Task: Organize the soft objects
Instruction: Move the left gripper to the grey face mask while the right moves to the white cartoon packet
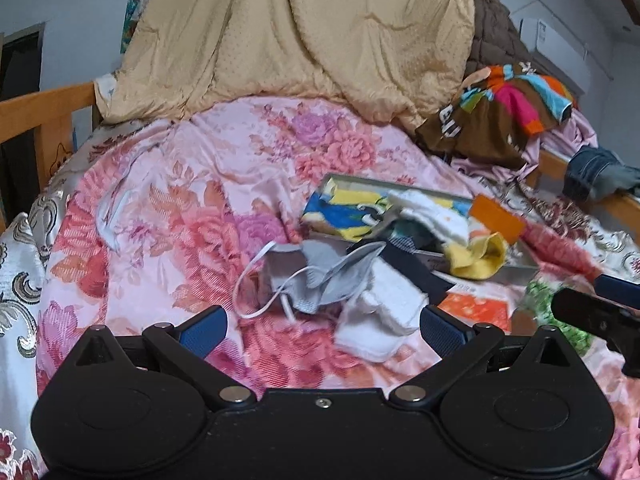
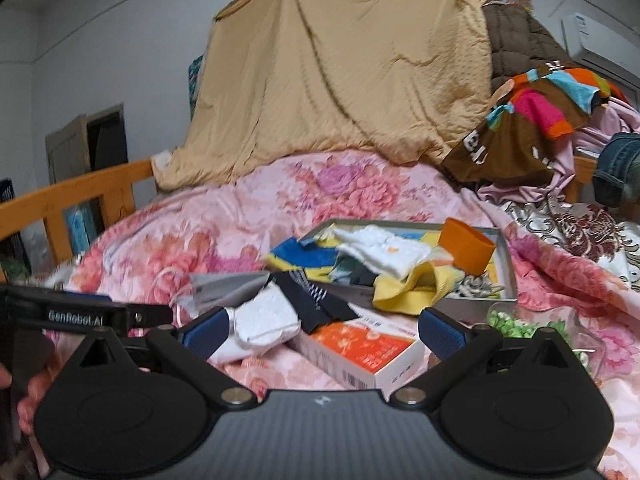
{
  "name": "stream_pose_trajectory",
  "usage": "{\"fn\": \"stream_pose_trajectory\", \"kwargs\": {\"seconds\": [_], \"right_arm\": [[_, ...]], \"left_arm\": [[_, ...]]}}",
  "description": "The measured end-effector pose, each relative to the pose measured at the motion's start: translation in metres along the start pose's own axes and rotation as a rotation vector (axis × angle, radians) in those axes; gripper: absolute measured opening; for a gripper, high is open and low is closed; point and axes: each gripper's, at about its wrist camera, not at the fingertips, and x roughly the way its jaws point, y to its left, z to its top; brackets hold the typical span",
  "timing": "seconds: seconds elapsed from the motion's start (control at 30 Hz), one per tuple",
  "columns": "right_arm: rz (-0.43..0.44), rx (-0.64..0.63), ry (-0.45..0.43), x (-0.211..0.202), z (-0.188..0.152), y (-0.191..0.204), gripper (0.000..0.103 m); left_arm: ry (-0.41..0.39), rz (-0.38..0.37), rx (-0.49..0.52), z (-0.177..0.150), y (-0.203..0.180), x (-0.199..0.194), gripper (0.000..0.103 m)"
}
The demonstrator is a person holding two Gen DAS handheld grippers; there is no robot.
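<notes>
One shallow grey tray (image 2: pixel 505 276) right of centre, one orange cup (image 2: pixel 466 246) inside it, one yellow cloth (image 2: pixel 404 294) over its rim, one grey face mask (image 1: pixel 320 280) at centre, one white sock (image 1: pixel 380 312), one orange-and-white box (image 2: pixel 360 354) low centre, two grippers

Floral-quilted bed (image 1: pixel 168 208) under tray (image 1: pixel 516 270), mask (image 1: pixel 336 280), white cloth (image 1: pixel 380 316).
</notes>
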Motion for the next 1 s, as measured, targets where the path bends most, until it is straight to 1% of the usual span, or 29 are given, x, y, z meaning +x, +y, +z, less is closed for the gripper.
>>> {"fn": "stream_pose_trajectory", "kwargs": {"seconds": [0.1, 0.23, 0.33, 0.4, 0.47, 0.7, 0.87, 1.0], "right_arm": [[0.004, -0.018, 0.026, 0.008, -0.006, 0.005, 0.103], [0.011, -0.043, 0.059, 0.019, -0.013, 0.01, 0.103], [0.016, -0.065, 0.082, 0.027, -0.018, 0.014, 0.103], [0.015, -0.087, 0.092, 0.033, -0.022, 0.017, 0.103], [0.007, -0.121, 0.093, 0.038, -0.025, 0.023, 0.103], [-0.017, -0.233, 0.077, 0.053, -0.037, 0.038, 0.103], [-0.03, -0.287, 0.072, 0.062, -0.041, 0.045, 0.103], [-0.057, -0.305, 0.033, 0.073, -0.035, 0.049, 0.103]], "left_arm": [[0.015, 0.008, 0.02, 0.001, 0.007, 0.008, 0.102], [0.027, 0.009, 0.072, 0.003, 0.013, 0.019, 0.102], [0.021, 0.005, 0.096, 0.004, 0.016, 0.026, 0.102], [0.012, 0.008, 0.094, 0.004, 0.019, 0.029, 0.102], [0.001, 0.012, 0.097, 0.004, 0.021, 0.033, 0.102], [-0.04, 0.034, 0.225, 0.005, 0.015, 0.048, 0.102], [-0.046, 0.035, 0.23, 0.003, 0.018, 0.059, 0.102], [-0.05, 0.044, 0.224, 0.006, 0.019, 0.068, 0.102]]}}
